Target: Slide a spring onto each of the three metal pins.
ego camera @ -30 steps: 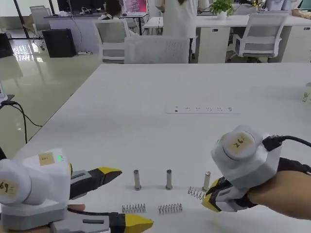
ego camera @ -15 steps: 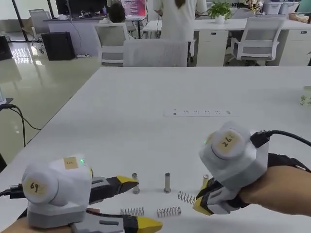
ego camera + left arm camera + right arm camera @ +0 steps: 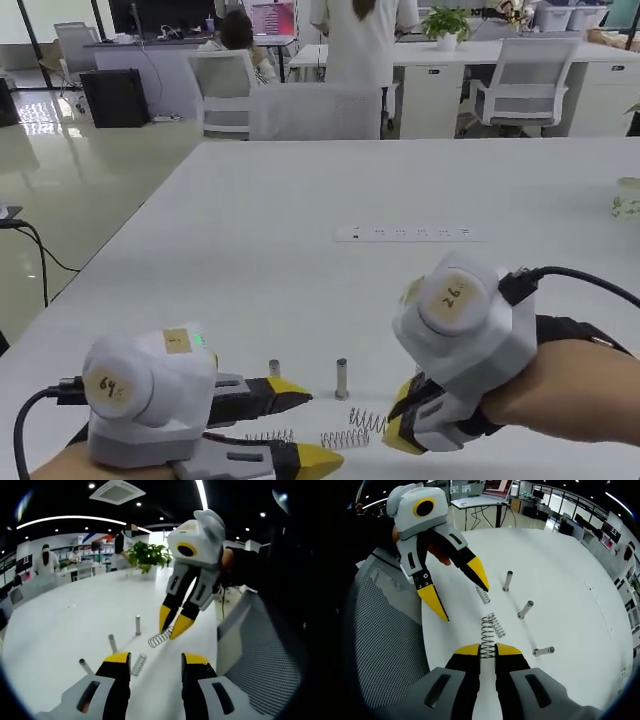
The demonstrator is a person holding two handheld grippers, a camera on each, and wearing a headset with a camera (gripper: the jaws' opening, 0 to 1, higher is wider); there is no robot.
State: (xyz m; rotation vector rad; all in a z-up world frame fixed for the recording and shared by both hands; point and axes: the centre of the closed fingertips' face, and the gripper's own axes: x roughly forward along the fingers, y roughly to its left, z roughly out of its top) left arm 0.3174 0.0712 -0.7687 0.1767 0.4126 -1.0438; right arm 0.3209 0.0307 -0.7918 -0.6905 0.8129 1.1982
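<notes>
Three short metal pins stand in a row near the table's front edge: the left pin (image 3: 274, 368), the middle pin (image 3: 341, 379), and a third hidden behind my right gripper (image 3: 396, 434). In the right gripper view the right gripper (image 3: 488, 651) is shut on one end of a spring (image 3: 487, 632), which sticks out ahead of the jaws. The pins (image 3: 525, 609) lie beyond it. Two more springs lie on the table, one (image 3: 345, 438) before the middle pin and one (image 3: 266, 436) by my left gripper (image 3: 312, 428). The left gripper (image 3: 156, 661) is open with nothing in it.
A white power strip (image 3: 405, 233) lies across the middle of the white table (image 3: 300, 200). Office chairs (image 3: 318, 110) stand at the far edge, with desks and people behind. A cable (image 3: 585, 280) trails from the right gripper.
My left gripper has moved right, close to the left pin and nearest spring. The right gripper has shifted left with its spring. The head camera has tilted.
</notes>
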